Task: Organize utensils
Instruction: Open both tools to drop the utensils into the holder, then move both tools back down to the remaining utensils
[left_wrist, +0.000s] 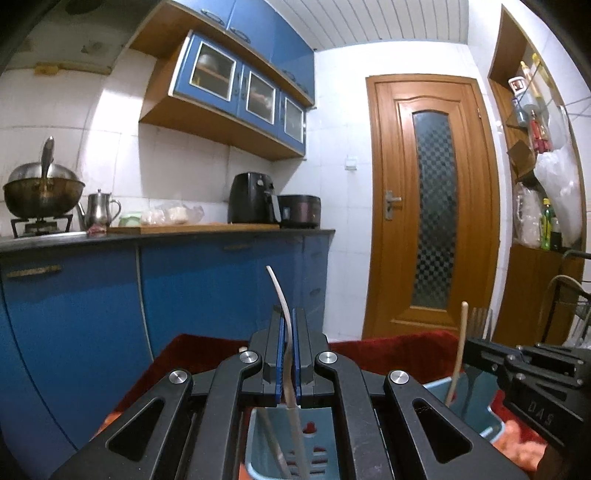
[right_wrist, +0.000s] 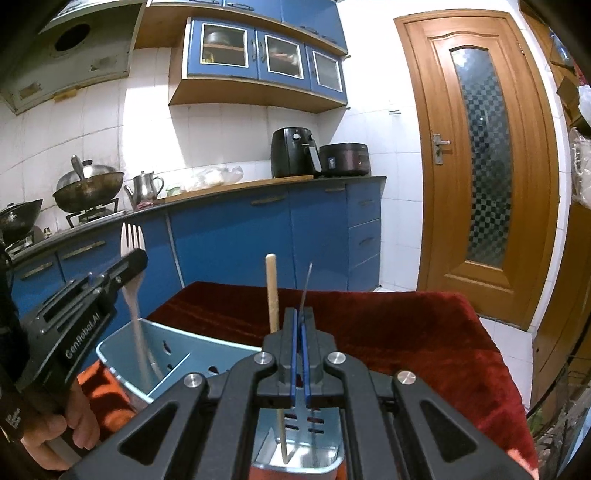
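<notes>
Both grippers are clamped on forks: left gripper (left_wrist: 289, 354) on a white fork (right_wrist: 130, 236), right gripper (right_wrist: 301, 354) on a dark fork (right_wrist: 307, 280), each standing in the blue holder (right_wrist: 122, 343) beside a wooden stick (right_wrist: 272, 291). Releasing tilted could tip the light holder on the red cloth (right_wrist: 406, 332).

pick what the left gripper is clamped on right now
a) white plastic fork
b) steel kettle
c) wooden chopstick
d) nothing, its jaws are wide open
a: in the right wrist view the left gripper is closed around the white fork, whose tines stick up above the jaws while its handle runs down into the blue utensil holder.
</notes>
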